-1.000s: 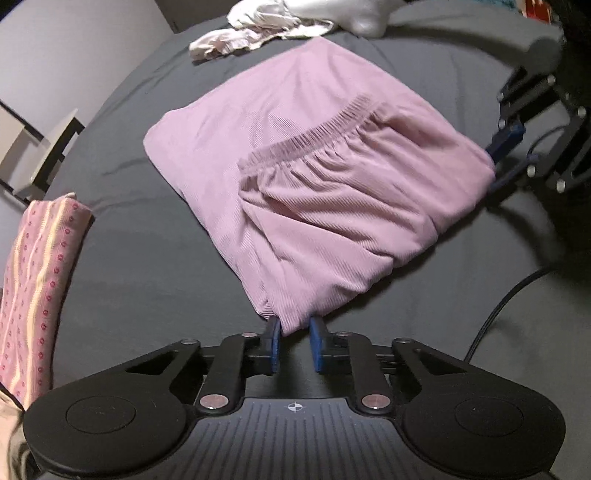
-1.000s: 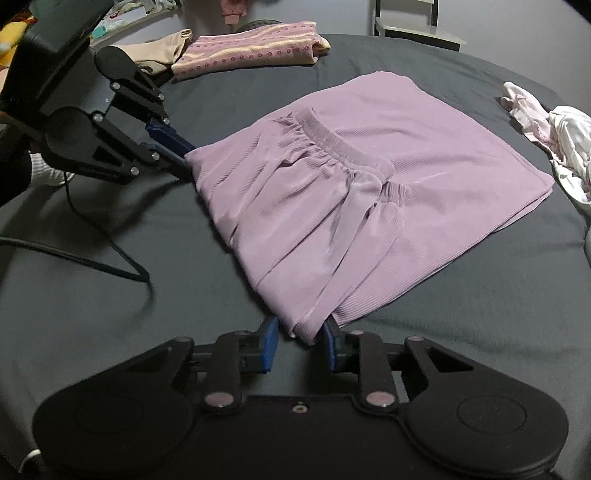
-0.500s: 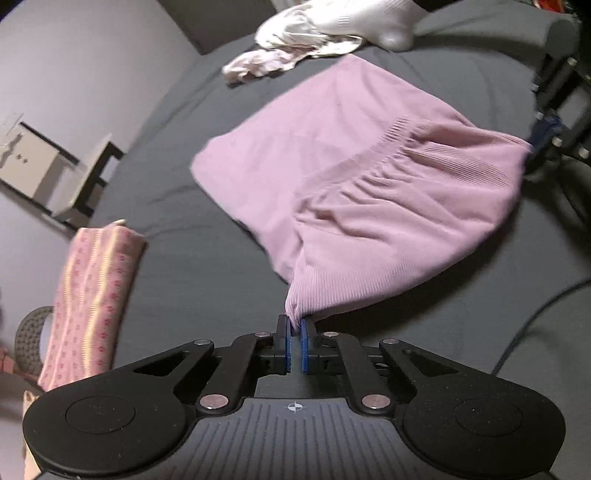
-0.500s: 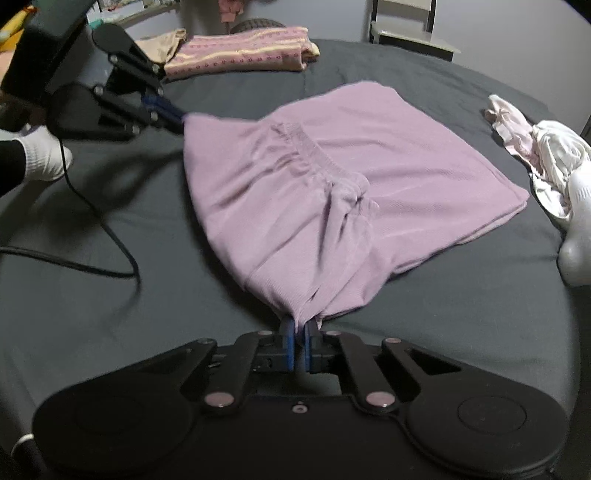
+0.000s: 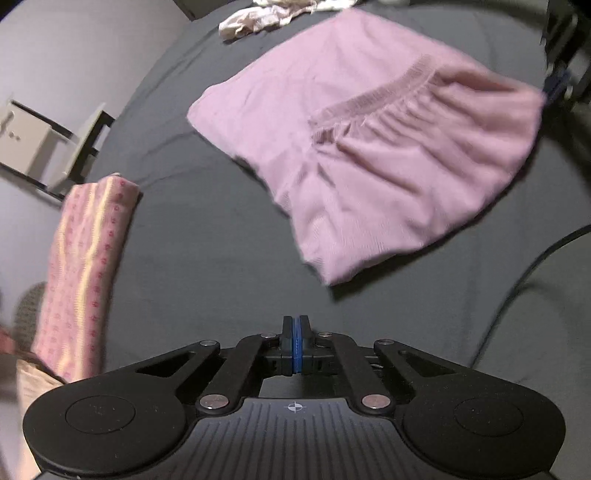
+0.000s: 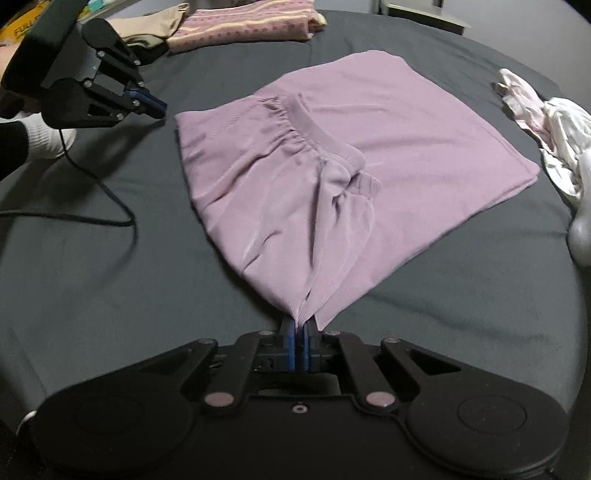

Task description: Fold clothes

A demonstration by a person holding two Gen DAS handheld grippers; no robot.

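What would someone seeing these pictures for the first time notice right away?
First, the lilac shorts spread across the middle of the dark bedsheet, one corner pinched in the right tool. The left tool is shut on nothing, apart from the cloth's other corner. Behind it lies a folded pink patterned garment, and crumpled white clothes sit at the sheet's right edge.

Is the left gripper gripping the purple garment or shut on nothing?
Shut on nothing. The left gripper has pads pressed together, and the purple garment lies apart from it on the bed.
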